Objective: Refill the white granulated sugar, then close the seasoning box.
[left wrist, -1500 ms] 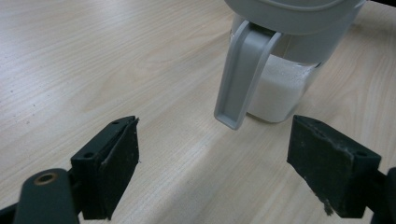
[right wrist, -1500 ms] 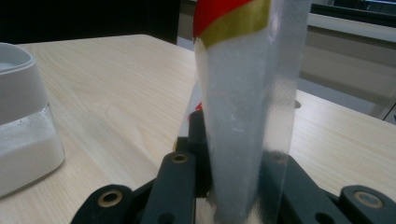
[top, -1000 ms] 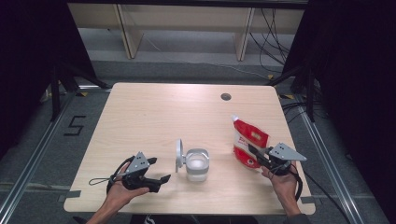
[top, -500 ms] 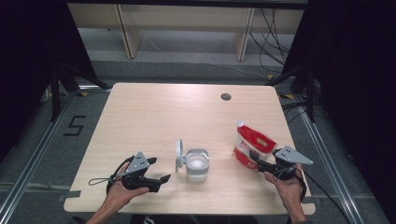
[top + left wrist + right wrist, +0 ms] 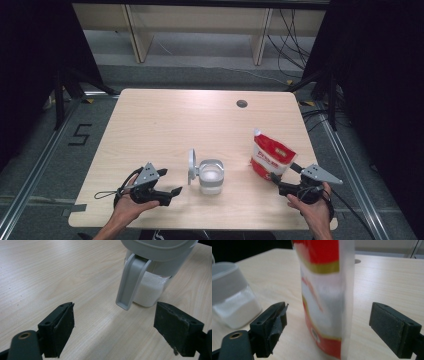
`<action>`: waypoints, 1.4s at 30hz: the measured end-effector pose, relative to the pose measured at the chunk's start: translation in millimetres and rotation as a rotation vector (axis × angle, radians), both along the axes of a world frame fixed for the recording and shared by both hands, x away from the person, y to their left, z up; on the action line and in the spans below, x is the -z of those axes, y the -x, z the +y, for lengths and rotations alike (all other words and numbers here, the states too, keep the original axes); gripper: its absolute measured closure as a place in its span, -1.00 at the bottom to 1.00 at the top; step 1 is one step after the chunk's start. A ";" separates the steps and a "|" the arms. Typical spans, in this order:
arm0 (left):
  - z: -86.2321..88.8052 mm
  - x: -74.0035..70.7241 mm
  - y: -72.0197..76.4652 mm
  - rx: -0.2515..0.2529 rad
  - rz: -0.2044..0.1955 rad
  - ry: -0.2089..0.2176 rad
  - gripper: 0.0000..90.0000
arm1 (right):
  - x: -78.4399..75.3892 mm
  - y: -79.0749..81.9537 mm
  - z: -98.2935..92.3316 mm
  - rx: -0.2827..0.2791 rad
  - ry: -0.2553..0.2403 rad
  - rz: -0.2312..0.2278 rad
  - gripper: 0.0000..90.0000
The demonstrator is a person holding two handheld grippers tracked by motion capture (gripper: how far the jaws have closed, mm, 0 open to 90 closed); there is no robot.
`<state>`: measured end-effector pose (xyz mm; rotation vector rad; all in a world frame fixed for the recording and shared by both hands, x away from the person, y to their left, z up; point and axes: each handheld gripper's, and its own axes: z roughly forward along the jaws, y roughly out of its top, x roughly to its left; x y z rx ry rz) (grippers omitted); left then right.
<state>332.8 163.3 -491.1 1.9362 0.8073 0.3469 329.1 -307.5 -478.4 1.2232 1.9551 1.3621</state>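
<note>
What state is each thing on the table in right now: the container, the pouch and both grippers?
Clear plastic container with grey rim: upright, flip lid open, white granules inside.
Red and white plastic pouch: standing upright on the table, released.
Left gripper: open, holding nothing, beside the container.
Right gripper: open, jaws have just been opening; pouch stands between them, pads clear of it.

Count on the worktop [image 5: 165, 125]
One red-and-white pouch [image 5: 270, 159], one lidded container of white powder [image 5: 210, 175], two claws: left [image 5: 170, 194], right [image 5: 284, 181].
</note>
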 end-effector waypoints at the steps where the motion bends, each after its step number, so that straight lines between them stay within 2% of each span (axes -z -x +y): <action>1: -0.2 -0.4 0.7 -0.010 0.004 0.003 -0.64 | -0.2 1.1 -0.8 -0.003 0.010 0.003 -0.66; 2: 0.3 -0.8 -0.1 0.001 0.006 0.007 -0.64 | -0.1 1.5 -2.3 -0.015 0.035 0.003 -0.66; 3: 0.3 -1.0 0.2 -0.002 0.001 0.004 -0.64 | 0.8 2.6 -3.5 -0.013 0.046 -0.024 -0.66; 4: 0.5 -1.3 0.2 0.002 -0.003 -0.004 -0.64 | 1.1 3.5 -4.1 -0.020 0.044 -0.028 -0.66; 7: 0.3 -1.0 -0.2 0.010 -0.008 -0.012 -0.64 | 1.7 10.2 -5.2 -0.018 0.073 -0.009 -0.66; 8: 0.4 -1.1 0.0 0.005 -0.006 -0.015 -0.64 | 1.9 12.2 -5.0 -0.018 0.069 0.001 -0.66; 10: 0.4 -0.1 0.5 -0.002 0.009 0.010 -0.64 | 2.0 16.5 -6.6 -0.023 0.076 0.016 -0.66; 11: 1.1 -0.4 0.7 -0.002 0.009 0.008 -0.64 | 2.7 17.7 -7.2 -0.019 0.079 0.010 -0.66; 12: 1.5 -0.6 1.0 -0.004 0.006 0.005 -0.64 | 1.9 23.2 -5.2 -0.002 0.056 0.074 -0.66; 13: 2.1 -0.9 0.7 0.001 0.001 0.000 -0.64 | 3.4 22.5 -6.4 -0.012 0.079 0.046 -0.66; 14: 2.5 -1.1 0.2 0.008 -0.006 -0.006 -0.64 | 3.5 26.1 -4.4 -0.002 0.066 0.078 -0.66; 15: 2.3 -1.1 0.5 0.006 -0.005 -0.006 -0.64 | 4.2 27.4 -4.7 -0.008 0.091 0.080 -0.66; 16: 2.0 -0.7 0.7 0.006 -0.007 -0.001 -0.64 | 5.2 26.1 -5.3 -0.034 0.107 0.059 -0.66; 20: 2.0 -0.2 0.8 0.005 -0.004 0.004 -0.64 | 4.3 31.0 0.0 -0.015 0.099 0.094 -0.66; 21: 2.0 -0.4 0.6 0.007 -0.006 0.001 -0.64 | 4.8 28.3 -2.0 -0.040 0.130 0.073 -0.66; 22: 1.7 -0.9 1.8 -0.002 -0.001 0.000 -0.64 | 4.7 31.1 0.8 -0.021 0.106 0.103 -0.66; 23: 1.1 -0.7 2.9 -0.014 0.008 0.012 -0.64 | 5.7 30.3 0.4 -0.030 0.119 0.102 -0.66; 24: 1.7 -0.8 2.0 -0.006 -0.001 0.003 -0.64 | 6.5 27.5 -2.1 -0.054 0.135 0.082 -0.65; 25: 2.3 -1.1 1.7 -0.005 -0.002 -0.007 -0.64 | 6.7 30.2 -0.4 -0.028 0.123 0.114 -0.66; 31: 2.6 -2.4 0.9 0.009 -0.009 -0.015 -0.64 | 7.1 29.2 -0.5 -0.029 0.136 0.112 -0.65; 32: 1.0 -2.1 1.7 0.002 0.007 0.003 -0.64 | 7.4 29.0 -0.6 -0.026 0.142 0.119 -0.65; 33: 0.9 -2.7 2.3 0.003 -0.001 -0.009 -0.64 | 8.3 26.0 -3.0 -0.048 0.163 0.096 -0.65; 34: 1.5 -2.8 1.9 0.016 -0.010 -0.018 -0.64 | 8.0 25.9 -3.3 -0.046 0.164 0.100 -0.65; 35: 0.6 -2.5 3.2 0.007 0.004 -0.003 -0.64 | 7.7 28.7 -0.7 -0.022 0.139 0.127 -0.65; 36: 1.1 -2.7 2.7 0.014 -0.004 -0.009 -0.64 | 7.9 26.1 -2.9 -0.042 0.161 0.104 -0.65; 37: 1.3 -2.7 2.4 0.019 -0.007 -0.012 -0.64 | 7.5 26.5 -2.7 -0.043 0.161 0.103 -0.65; 38: 0.7 -2.5 3.3 0.008 0.005 -0.003 -0.64 | 6.7 29.4 0.0 -0.024 0.140 0.122 -0.66; 39: 0.7 -2.9 3.2 0.009 0.000 0.000 -0.64 | 6.1 27.2 -1.8 -0.055 0.169 0.098 -0.65; 40: 0.7 -3.8 2.7 0.008 -0.003 0.004 -0.64 | 5.7 27.6 -1.3 -0.050 0.166 0.099 -0.65; 41: 1.6 -5.2 1.7 0.022 -0.013 -0.009 -0.64 | 6.4 27.5 -0.3 -0.047 0.155 0.099 -0.65; 42: 0.9 -5.6 1.9 0.018 -0.012 0.006 -0.64 | 6.6 27.5 -0.2 -0.048 0.155 0.100 -0.65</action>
